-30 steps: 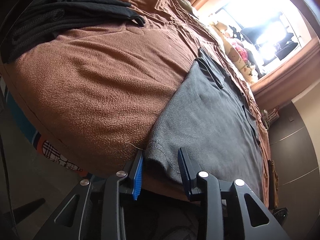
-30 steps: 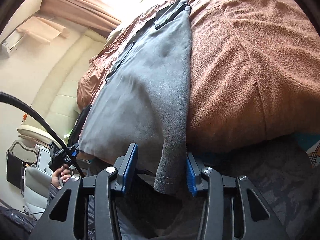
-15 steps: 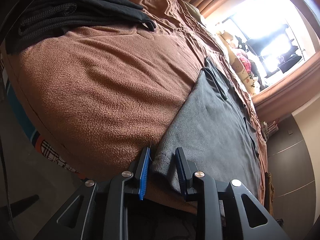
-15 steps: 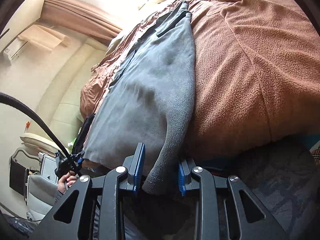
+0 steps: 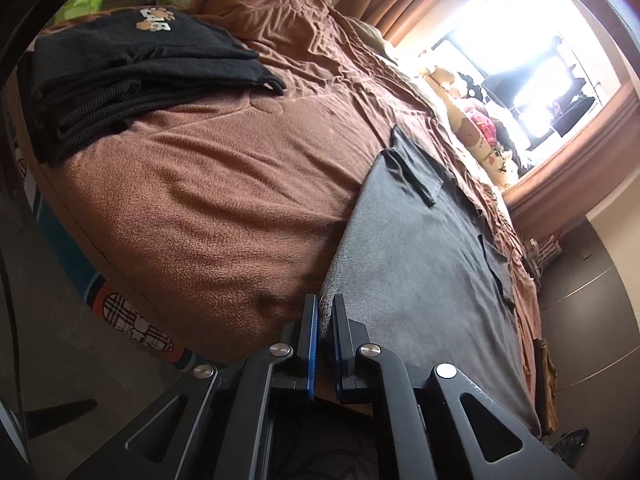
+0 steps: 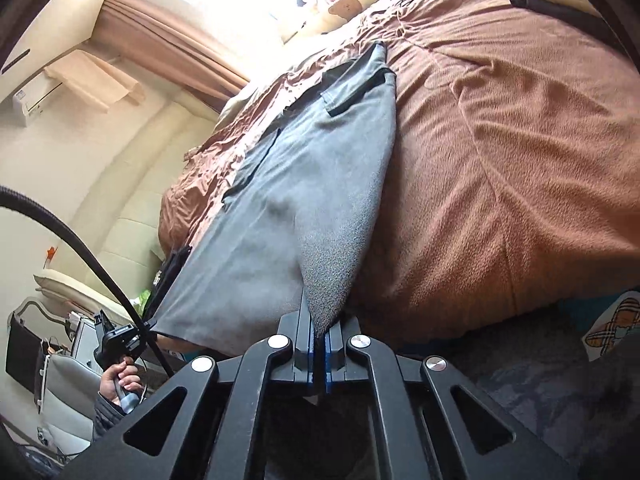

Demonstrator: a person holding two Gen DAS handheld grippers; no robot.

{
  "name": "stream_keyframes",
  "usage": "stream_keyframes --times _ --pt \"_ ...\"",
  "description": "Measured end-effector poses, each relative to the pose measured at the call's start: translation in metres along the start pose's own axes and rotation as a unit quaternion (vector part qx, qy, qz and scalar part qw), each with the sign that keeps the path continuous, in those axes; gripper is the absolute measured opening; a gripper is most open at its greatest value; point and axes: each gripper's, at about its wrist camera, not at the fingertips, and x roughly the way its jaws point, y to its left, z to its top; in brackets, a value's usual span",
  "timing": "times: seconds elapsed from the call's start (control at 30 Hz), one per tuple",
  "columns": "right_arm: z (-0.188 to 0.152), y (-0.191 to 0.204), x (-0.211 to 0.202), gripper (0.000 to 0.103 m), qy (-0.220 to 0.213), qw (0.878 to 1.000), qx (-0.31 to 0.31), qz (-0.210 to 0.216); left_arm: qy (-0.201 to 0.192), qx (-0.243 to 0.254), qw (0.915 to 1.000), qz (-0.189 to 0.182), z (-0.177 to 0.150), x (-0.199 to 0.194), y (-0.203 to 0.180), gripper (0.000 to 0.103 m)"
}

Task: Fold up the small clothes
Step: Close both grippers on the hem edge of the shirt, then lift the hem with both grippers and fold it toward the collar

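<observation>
Progress on the fold, judged from both wrist views: grey garment point(image 5: 424, 264) lies spread flat on the brown blanket point(image 5: 208, 200) of the bed, with its near hem at the bed's near edge and its far end reaching toward the window side. Left gripper point(image 5: 325, 320) stands with jaws narrowed onto one near corner of the hem, the cloth pinched between the blue pads; right gripper point(image 6: 318, 330) has its jaws closed on the other near corner, which rises into a peak of fabric. Both pairs of jaws have just been closing, with the hem between them. In the right wrist view the person's left hand point(image 6: 120, 376) is visible on the handle of its gripper. Stack of dark folded clothes point(image 5: 120, 80) sits near the far corner of the bed, well apart from the grey garment, which suggests earlier items are finished. The grey garment itself shows no fold yet; carrying the hem over toward the far end appears to remain, then any further halving
</observation>
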Motion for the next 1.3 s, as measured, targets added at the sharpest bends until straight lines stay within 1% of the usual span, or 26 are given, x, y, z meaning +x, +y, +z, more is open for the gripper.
stream_keyframes --times 0.07,0.17,0.23,0.27,0.6,0.83,1.0,1.17,1.3 --pt "0.002 0.003 -0.012 0.000 -0.008 1.000 -0.003 0.002 -0.006 0.004 1.0000 -0.001 -0.002 -0.010 -0.008 0.006" --pt "0.001 0.002 -0.025 0.000 -0.017 1.000 -0.008 0.008 -0.011 0.010 0.9998 -0.012 -0.008 -0.022 -0.018 0.005" --pt "0.001 0.001 -0.033 0.000 -0.023 1.000 -0.007 0.008 -0.015 0.020 0.9996 -0.012 -0.013 -0.029 -0.024 0.005" --pt "0.003 -0.004 -0.039 0.000 -0.026 1.000 -0.006 0.012 -0.016 0.020 0.9996 -0.015 -0.015 -0.031 -0.025 0.005" --pt "0.001 -0.011 -0.079 0.000 -0.050 0.999 -0.013 0.014 -0.024 0.028 0.9989 -0.030 -0.037 -0.060 -0.027 0.005" --pt "-0.008 -0.010 -0.102 0.000 -0.051 0.998 -0.023 0.014 -0.041 0.028 0.9976 -0.049 -0.053 -0.093 -0.027 0.005" --pt "-0.014 -0.006 -0.119 0.000 -0.058 0.998 -0.033 0.018 -0.054 0.040 0.9961 -0.057 -0.065 -0.114 -0.031 0.005" --pt "-0.021 -0.004 -0.139 0.000 -0.066 0.996 -0.046 0.025 -0.055 0.049 0.9956 -0.059 -0.079 -0.129 -0.033 0.005" --pt "-0.027 -0.005 -0.150 0.000 -0.068 0.996 -0.052 0.032 -0.063 0.052 0.9949 -0.059 -0.089 -0.145 -0.031 0.005"
